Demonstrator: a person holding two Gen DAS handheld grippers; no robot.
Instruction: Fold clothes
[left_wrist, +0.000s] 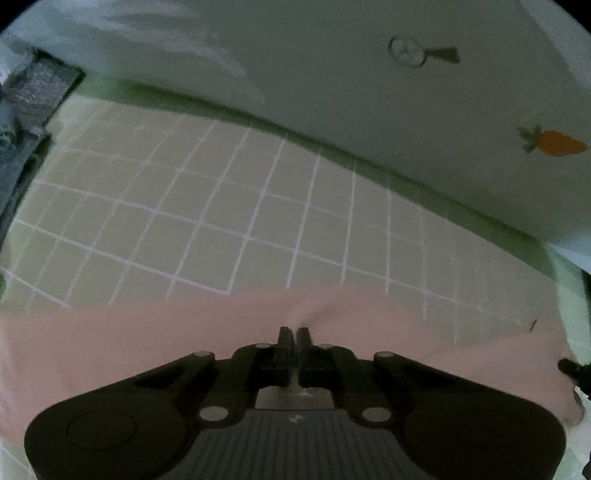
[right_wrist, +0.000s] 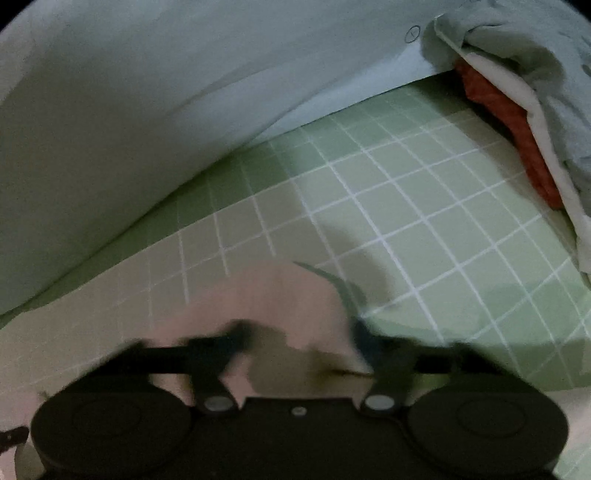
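Observation:
A pink garment (left_wrist: 147, 350) lies across the near part of a green sheet with a white grid (left_wrist: 221, 206). My left gripper (left_wrist: 294, 332) is shut on the garment's far edge, and the cloth puckers at the fingertips. In the right wrist view a rounded corner of the same pink garment (right_wrist: 266, 291) lies on the sheet (right_wrist: 424, 206). My right gripper (right_wrist: 301, 332) is over that corner, smeared by motion. Its fingers (right_wrist: 240, 332) stand apart with the cloth between them, and I see no pinch.
White bedding (left_wrist: 332, 74) with a carrot print (left_wrist: 557, 144) rises along the far side of the sheet. A dark grey object (left_wrist: 33, 96) sits at the far left. A heap of clothes, orange-red (right_wrist: 509, 122) under pale grey-green (right_wrist: 535, 55), lies at the far right.

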